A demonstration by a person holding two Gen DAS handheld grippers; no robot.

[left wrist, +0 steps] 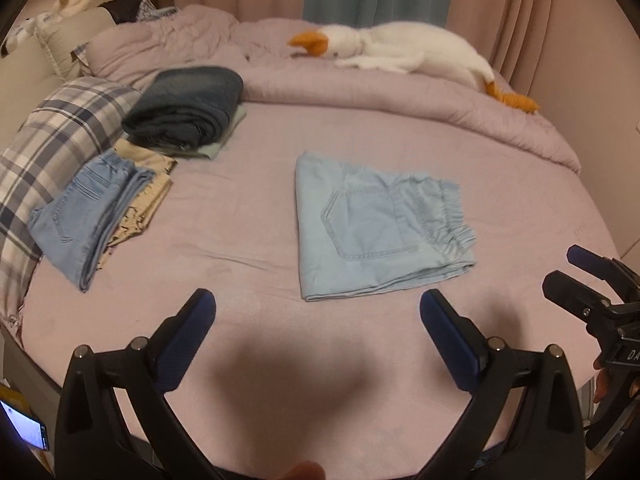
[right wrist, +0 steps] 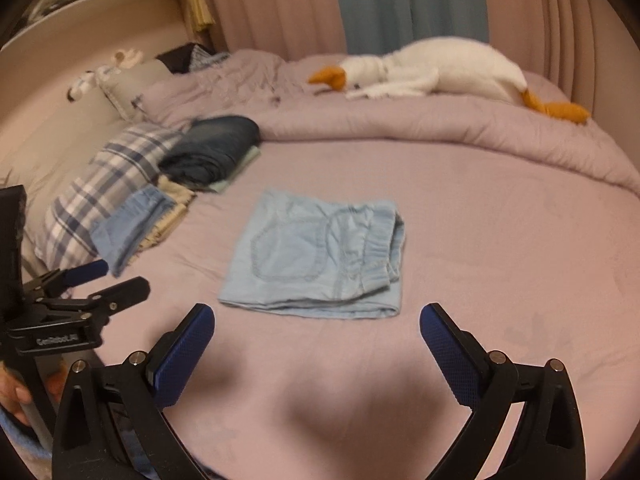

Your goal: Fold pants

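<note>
Right now the light blue folded pants (left wrist: pixel 380 224) are lying flat near the middle of the mauve bed sheet (left wrist: pixel 248 240), back pocket facing up and the elastic waistband bunching toward the right edge of the bundle. Both tools are hovering above the near part of the bed, clear of the fabric: the left gripper (left wrist: pixel 318 316), with its blue-padded black fingers, is standing with jaws spread wide and holding nothing, and the right gripper (right wrist: pixel 316 324) is doing the same, its jaws parted and empty, with the pants (right wrist: pixel 316 256) lying just beyond its fingertips. Well to the left, a dark navy folded garment (left wrist: pixel 188 108) is sitting atop a pale green one, and a folded pair of blue jeans (left wrist: pixel 88 208) is resting on cream fabric beside a blue-and-white plaid pillow (left wrist: pixel 52 140). Across the far side, a white plush goose with an orange beak (left wrist: pixel 404 48) is lying on the bunched mauve duvet (left wrist: pixel 400 92).
</note>
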